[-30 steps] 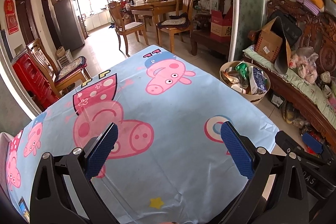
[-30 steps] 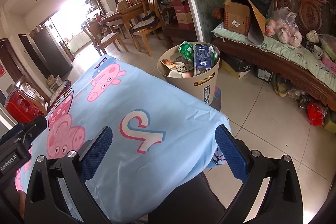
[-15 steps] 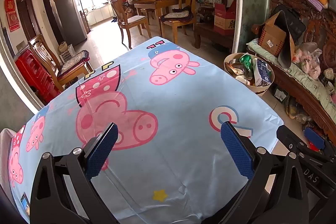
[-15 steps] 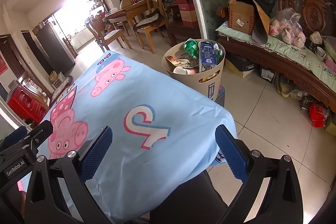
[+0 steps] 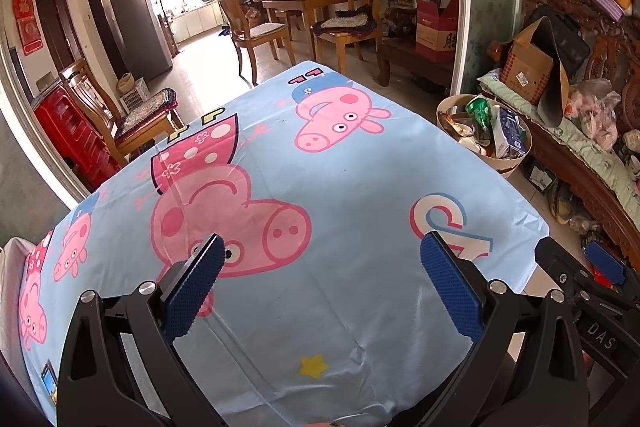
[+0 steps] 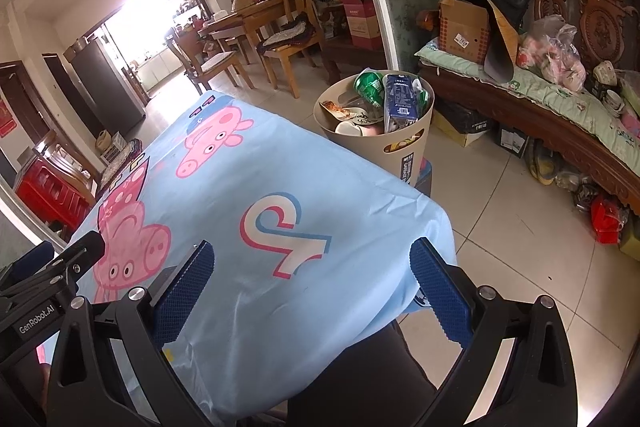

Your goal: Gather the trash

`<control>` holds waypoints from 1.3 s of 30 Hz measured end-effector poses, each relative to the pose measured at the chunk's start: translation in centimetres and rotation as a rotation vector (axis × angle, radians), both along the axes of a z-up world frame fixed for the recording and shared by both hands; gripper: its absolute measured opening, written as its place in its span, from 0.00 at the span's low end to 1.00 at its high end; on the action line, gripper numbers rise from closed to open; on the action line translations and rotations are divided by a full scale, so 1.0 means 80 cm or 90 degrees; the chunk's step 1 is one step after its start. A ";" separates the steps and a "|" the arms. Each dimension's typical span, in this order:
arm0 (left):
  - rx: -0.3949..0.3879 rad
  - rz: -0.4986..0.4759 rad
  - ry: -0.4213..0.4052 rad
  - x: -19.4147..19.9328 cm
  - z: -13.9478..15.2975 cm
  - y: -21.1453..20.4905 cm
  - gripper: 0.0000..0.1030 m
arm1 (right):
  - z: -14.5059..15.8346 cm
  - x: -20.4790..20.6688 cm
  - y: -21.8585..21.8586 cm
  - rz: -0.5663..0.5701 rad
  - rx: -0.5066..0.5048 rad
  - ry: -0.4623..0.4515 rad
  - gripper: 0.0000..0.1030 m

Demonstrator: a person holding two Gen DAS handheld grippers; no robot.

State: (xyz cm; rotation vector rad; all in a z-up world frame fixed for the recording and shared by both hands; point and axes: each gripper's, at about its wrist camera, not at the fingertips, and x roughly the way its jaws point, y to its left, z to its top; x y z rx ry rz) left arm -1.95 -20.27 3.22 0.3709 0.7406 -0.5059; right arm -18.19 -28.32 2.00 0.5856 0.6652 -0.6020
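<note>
Your left gripper (image 5: 318, 281) is spread wide, blue pads (image 5: 194, 285) well apart with nothing between them. Your right gripper (image 6: 312, 285) is spread just as wide and holds nothing either. The two sit side by side and level: the right one's tip (image 5: 600, 263) shows just off your left claw's right finger.

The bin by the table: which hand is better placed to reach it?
Right, probably. The bin sits off the table's right edge, on the right gripper's side; the left gripper hovers mid-table. Both are open and empty.
</note>
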 end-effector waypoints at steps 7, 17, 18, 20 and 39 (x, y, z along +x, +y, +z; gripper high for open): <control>0.008 0.003 0.001 0.000 -0.002 0.000 0.94 | -0.001 0.001 0.002 0.001 0.001 0.001 0.92; 0.029 0.001 -0.004 -0.002 -0.008 -0.005 0.94 | -0.004 0.003 0.005 0.002 0.004 0.003 0.92; 0.031 0.002 -0.004 -0.002 -0.009 -0.005 0.94 | -0.006 0.003 0.006 0.002 0.005 0.003 0.92; 0.030 0.001 -0.004 -0.002 -0.009 -0.005 0.94 | -0.009 0.005 0.006 0.003 0.006 0.003 0.92; 0.040 0.009 0.006 0.003 -0.019 -0.002 0.94 | -0.009 0.005 0.006 0.003 0.008 0.005 0.92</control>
